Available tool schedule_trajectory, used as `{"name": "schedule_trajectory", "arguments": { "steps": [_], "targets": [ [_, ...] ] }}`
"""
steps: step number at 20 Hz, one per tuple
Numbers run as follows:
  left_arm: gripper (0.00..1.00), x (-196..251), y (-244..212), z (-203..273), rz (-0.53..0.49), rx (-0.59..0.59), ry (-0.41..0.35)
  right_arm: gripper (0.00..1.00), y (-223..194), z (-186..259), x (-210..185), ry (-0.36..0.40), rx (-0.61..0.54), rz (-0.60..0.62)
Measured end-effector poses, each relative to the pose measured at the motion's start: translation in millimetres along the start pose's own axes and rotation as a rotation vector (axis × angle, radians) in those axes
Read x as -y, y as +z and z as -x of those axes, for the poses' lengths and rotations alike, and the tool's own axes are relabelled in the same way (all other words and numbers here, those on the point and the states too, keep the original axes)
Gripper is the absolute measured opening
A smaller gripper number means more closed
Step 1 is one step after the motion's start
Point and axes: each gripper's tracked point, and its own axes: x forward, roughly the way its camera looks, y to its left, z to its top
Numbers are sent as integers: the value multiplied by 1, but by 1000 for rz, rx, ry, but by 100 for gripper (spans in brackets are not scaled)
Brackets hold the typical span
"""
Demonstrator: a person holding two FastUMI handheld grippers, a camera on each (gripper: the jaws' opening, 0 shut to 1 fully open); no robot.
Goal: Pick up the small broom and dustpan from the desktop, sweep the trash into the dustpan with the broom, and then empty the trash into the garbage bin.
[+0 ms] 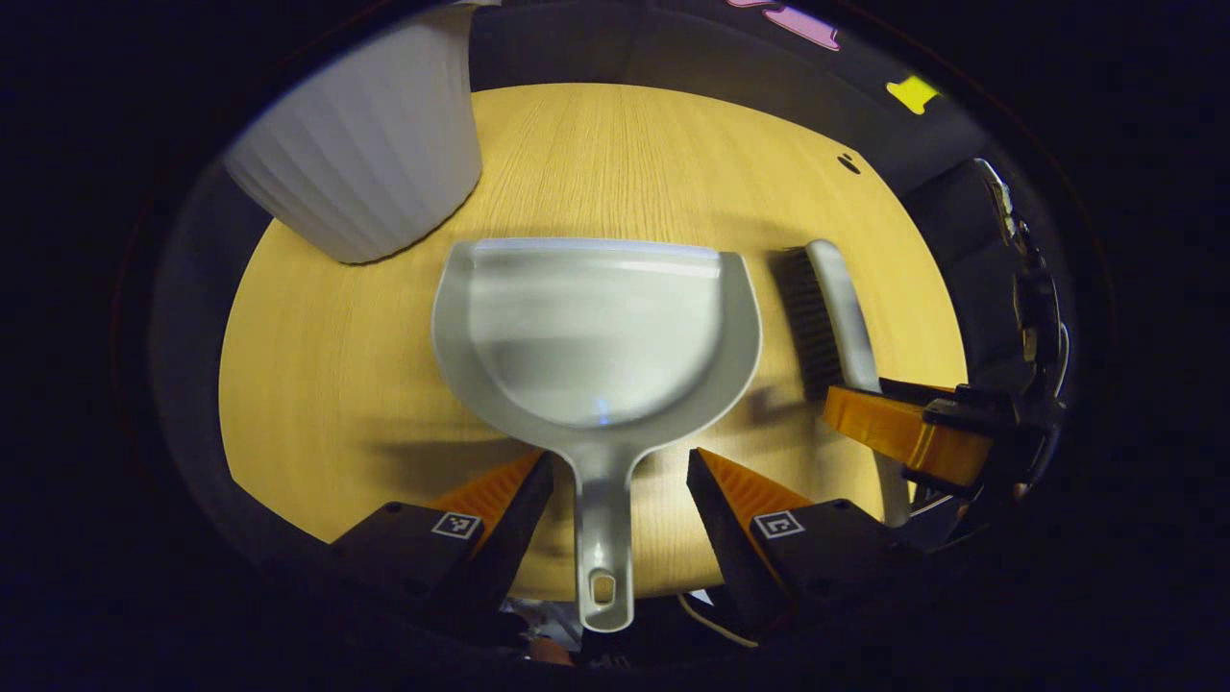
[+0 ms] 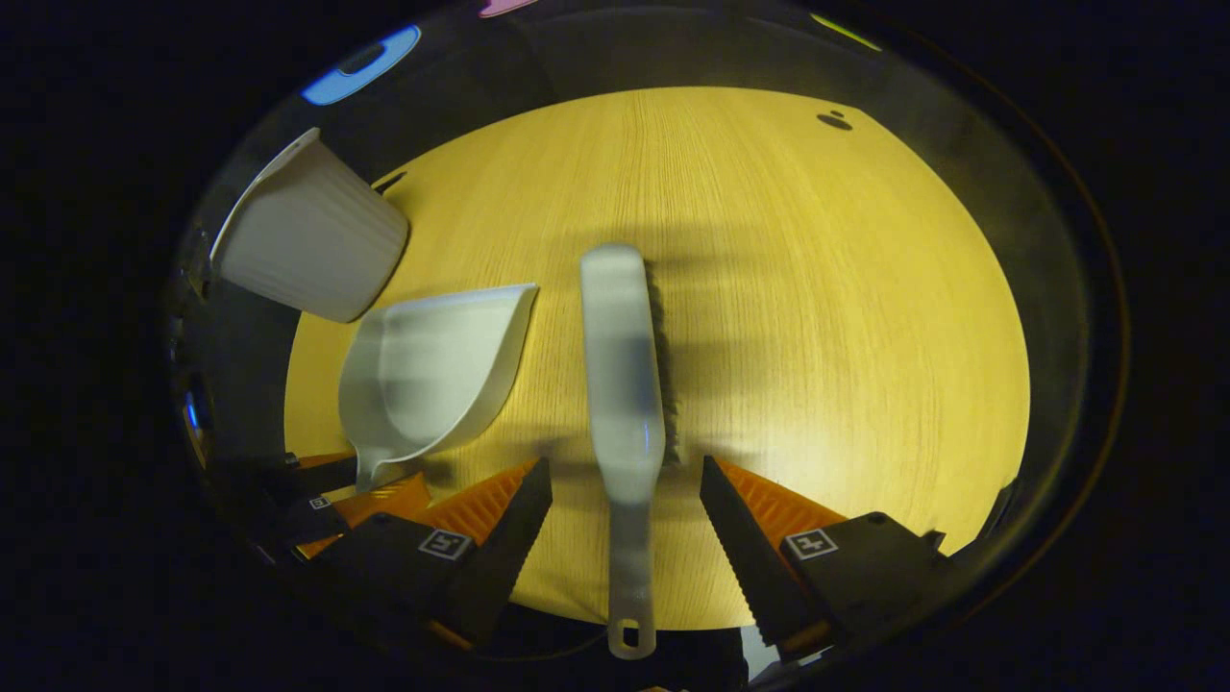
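Left gripper view: left gripper (image 1: 620,481), fingers apart, straddles the dustpan (image 1: 596,327) handle near the desk (image 1: 327,384) front edge. Right gripper (image 2: 625,490), fingers apart, straddles the broom (image 2: 623,384). Neither is grasped yet; sweeping and emptying into the bin (image 1: 370,144) remain.

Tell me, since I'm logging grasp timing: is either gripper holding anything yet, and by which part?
Nothing is held. The left gripper stands open astride the dustpan handle; the right gripper stands open astride the broom handle.
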Motion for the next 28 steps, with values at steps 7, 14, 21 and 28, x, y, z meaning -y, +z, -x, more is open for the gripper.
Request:
{"name": "schedule_trajectory", "arguments": {
  "steps": [7, 14, 21, 28],
  "targets": [
    [85, 16, 39, 128, -43, 436, 31, 100, 74, 138, -8, -82, 530, 193],
    [84, 15, 72, 267, -96, 1024, -4, 99, 134, 292, -44, -27, 1056, 130],
    [82, 13, 67, 299, -187, 1367, -9, 98, 150, 356, -77, 11, 1205, 94],
    [82, 4, 71, 296, -179, 1325, -36, 98, 126, 351, -103, -17, 1217, 161]
  ]
}}
